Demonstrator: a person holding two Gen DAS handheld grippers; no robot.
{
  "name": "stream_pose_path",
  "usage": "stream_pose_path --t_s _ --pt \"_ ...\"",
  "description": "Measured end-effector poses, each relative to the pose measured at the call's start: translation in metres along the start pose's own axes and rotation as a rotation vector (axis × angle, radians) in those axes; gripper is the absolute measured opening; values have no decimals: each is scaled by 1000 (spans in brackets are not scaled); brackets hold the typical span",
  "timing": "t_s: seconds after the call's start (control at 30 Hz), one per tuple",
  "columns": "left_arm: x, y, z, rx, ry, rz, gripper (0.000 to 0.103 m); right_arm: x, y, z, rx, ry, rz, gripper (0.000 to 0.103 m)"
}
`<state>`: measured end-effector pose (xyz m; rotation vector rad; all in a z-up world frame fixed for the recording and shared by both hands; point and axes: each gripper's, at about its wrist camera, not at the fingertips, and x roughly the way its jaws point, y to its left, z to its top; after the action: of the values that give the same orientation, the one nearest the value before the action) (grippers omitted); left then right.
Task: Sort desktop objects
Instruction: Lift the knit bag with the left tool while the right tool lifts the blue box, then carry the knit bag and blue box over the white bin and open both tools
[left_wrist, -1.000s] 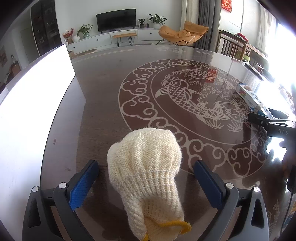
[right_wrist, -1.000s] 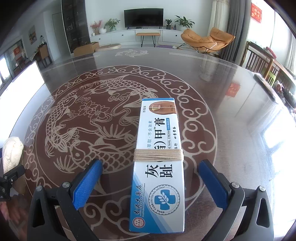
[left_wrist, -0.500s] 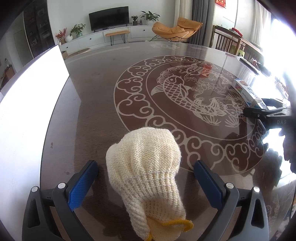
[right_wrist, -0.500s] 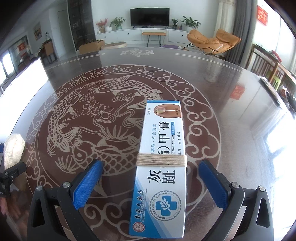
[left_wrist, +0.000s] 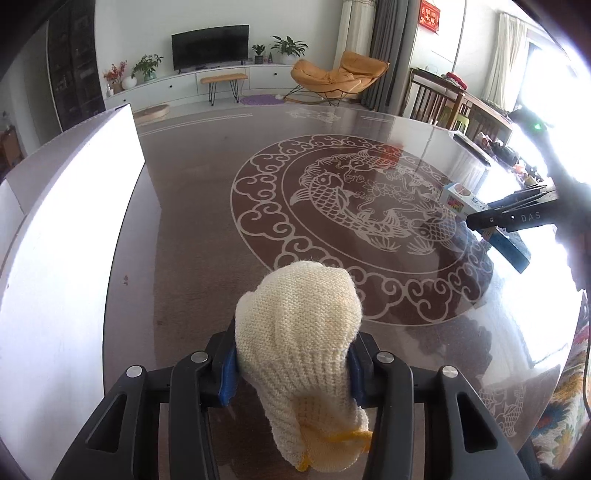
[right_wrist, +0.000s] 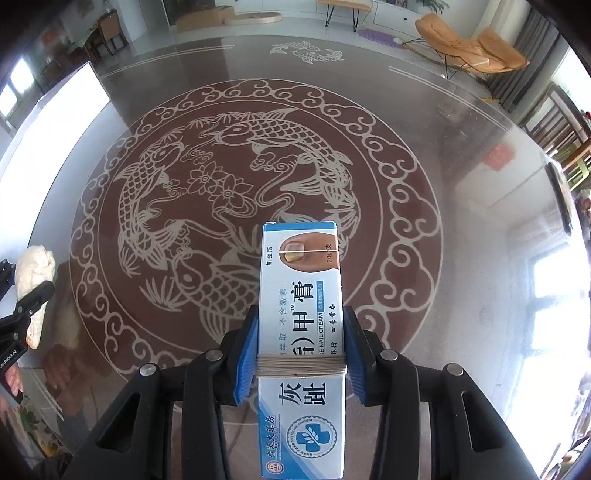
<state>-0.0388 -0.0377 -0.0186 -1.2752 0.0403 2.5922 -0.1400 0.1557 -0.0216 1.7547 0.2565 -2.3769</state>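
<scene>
My left gripper (left_wrist: 291, 369) is shut on a cream knitted glove (left_wrist: 299, 332) with a yellow cuff, its blue pads pressing both sides. The glove also shows at the left edge of the right wrist view (right_wrist: 35, 273). My right gripper (right_wrist: 300, 354) is shut on a blue-and-white nail cream box (right_wrist: 301, 325) bound with a band of thread. The box and right gripper show at the right of the left wrist view (left_wrist: 461, 197). Both are held just above the dark glass table (right_wrist: 461, 258) with its fish pattern.
A white box (left_wrist: 66, 229) stands along the table's left side, also seen in the right wrist view (right_wrist: 48, 122). A dark flat object (left_wrist: 471, 146) lies at the table's far right edge. Chairs and living-room furniture are beyond the table.
Both grippers have closed: the left on the glove, the right on the box. Both views now look from higher and more steeply down, so both objects appear lifted.
</scene>
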Motion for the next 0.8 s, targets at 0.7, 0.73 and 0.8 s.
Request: stream_pose_path --t_s 0.7,0.73,0.8 --pt "-199 227 -41 -334 -178 257 46 -151 337 78 -324 -280 564 42" --pt "-197 241 -45 -350 -158 284 46 -150 360 78 -348 -273 592 42" --pt "-188 259 -55 -374 -116 318 46 -145 405 76 -396 -256 619 42"
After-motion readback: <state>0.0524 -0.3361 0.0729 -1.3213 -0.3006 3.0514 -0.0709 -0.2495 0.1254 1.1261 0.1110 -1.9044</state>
